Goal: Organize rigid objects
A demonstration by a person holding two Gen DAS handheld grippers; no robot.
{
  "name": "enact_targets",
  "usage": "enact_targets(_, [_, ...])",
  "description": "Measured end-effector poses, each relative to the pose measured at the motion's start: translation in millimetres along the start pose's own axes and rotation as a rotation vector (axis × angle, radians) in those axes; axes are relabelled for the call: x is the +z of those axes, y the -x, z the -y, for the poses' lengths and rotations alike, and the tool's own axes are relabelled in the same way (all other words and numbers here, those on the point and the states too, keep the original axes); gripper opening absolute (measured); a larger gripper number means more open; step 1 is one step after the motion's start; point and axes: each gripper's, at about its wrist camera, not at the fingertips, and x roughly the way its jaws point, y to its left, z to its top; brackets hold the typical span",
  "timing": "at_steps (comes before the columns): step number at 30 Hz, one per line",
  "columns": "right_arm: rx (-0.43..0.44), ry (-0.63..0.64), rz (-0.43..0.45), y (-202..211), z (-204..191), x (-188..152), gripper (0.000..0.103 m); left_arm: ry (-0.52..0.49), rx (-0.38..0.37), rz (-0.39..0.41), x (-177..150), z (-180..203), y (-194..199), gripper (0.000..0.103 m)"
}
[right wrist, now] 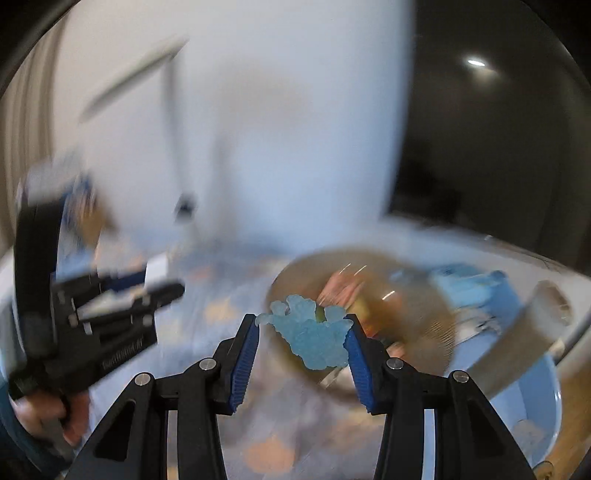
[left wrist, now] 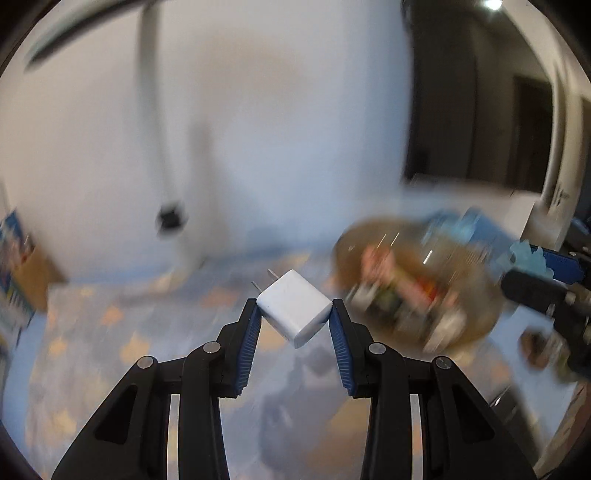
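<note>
Progress looks partial: left gripper (left wrist: 294,314) fingers clamp a white charger (left wrist: 293,308), right gripper (right wrist: 303,332) fingers clamp a pale blue toy (right wrist: 310,336), both lifted near the cluttered round basket (right wrist: 424,325); placing remains.

You face a pale wall (left wrist: 277,110), blurred, filling the view from nine to one o'clock. At two o'clock a dark doorway (left wrist: 476,122) opens, a ceiling light (left wrist: 493,4) above it. Below, a blue patterned tablecloth (left wrist: 110,325).
</note>
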Motion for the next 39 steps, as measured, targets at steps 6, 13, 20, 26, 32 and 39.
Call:
enact_targets(6, [-0.091,-0.1,-0.031,-26,50,16,0.046,0.001,-0.077,0.0,38,42,-41,0.035])
enact_targets(13, [-0.133,-0.156,-0.186,-96,89,0,0.046,-0.011,-0.114,-0.141,18,77,-116,0.035])
enact_targets(20, [-0.138,-0.164,-0.205,-98,102,-2,0.063,0.02,-0.174,-0.095,21,82,-112,0.077])
enact_targets(26, [-0.1,-0.116,-0.173,-74,74,-2,0.063,0.106,-0.141,-0.038,23,37,-63,0.085])
enact_targets(32, [0.041,-0.081,-0.141,-46,8,-3,0.064,0.157,-0.011,0.021,6,-30,13,0.085])
enact_targets(39, [0.083,-0.009,-0.048,-14,-76,-19,0.087,0.25,0.116,0.054,-45,-89,74,0.085])
